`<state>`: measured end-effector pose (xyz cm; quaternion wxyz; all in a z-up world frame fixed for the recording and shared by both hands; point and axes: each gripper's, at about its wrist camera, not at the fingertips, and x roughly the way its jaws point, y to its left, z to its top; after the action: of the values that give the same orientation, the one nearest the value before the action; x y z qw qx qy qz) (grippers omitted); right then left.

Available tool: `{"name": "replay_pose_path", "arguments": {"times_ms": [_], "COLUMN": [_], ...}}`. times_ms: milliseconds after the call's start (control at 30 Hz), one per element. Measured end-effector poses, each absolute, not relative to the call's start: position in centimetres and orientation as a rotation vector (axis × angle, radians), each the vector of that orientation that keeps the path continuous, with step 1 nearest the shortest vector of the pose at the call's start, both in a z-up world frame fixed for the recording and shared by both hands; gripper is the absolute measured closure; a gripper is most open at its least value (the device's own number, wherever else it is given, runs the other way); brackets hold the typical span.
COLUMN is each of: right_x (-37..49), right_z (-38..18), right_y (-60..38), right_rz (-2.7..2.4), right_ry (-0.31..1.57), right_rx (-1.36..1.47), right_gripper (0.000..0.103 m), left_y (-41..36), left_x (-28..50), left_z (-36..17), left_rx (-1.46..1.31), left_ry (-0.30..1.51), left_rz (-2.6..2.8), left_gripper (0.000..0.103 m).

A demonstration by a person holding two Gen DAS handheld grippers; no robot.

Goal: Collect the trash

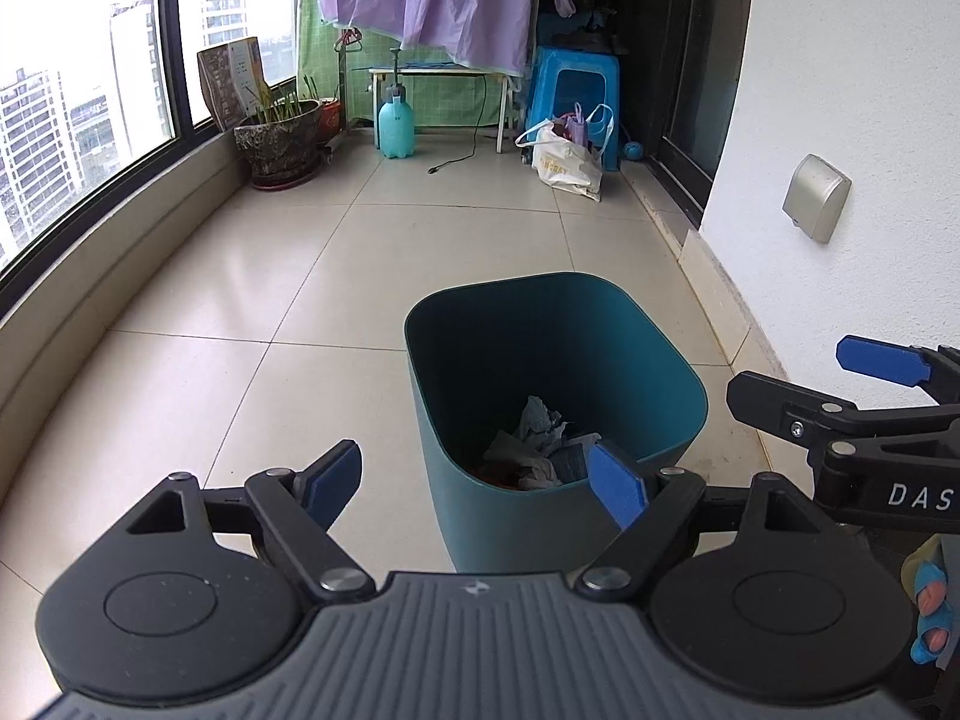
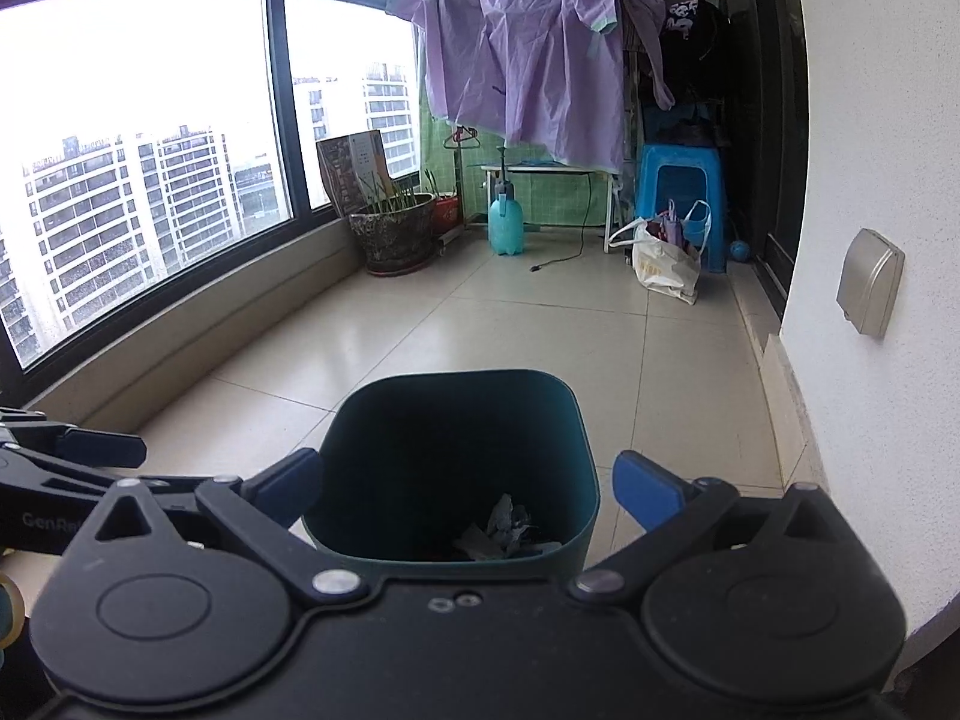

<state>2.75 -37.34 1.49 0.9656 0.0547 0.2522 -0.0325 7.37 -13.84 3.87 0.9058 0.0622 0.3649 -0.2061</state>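
Observation:
A teal bin stands on the tiled balcony floor. Crumpled paper trash lies at its bottom. My left gripper is open above the bin's near left rim, with nothing between its blue pads. Wide open and just as bare, my right gripper hangs over the near rim. In the left wrist view the right gripper shows at the right edge, beside the bin. The left gripper's finger appears at the left edge of the right wrist view.
A white wall with a metal socket cover runs along the right. Low window ledge on the left. At the far end stand a plant pot, a teal spray bottle, a blue stool and a white bag.

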Motion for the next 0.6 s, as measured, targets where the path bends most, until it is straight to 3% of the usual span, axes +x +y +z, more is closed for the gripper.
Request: {"name": "replay_pose_path", "arguments": {"times_ms": [600], "right_x": [3.7], "right_z": [0.3], "right_y": [-36.4], "right_rz": [-0.024], "right_ry": [0.552], "right_rx": [0.122], "right_gripper": [0.0], "left_y": [-13.0], "left_x": [7.3], "left_z": [3.1], "left_rx": [0.107], "left_ry": [0.753], "left_rz": [-0.409], "left_gripper": [0.02]}}
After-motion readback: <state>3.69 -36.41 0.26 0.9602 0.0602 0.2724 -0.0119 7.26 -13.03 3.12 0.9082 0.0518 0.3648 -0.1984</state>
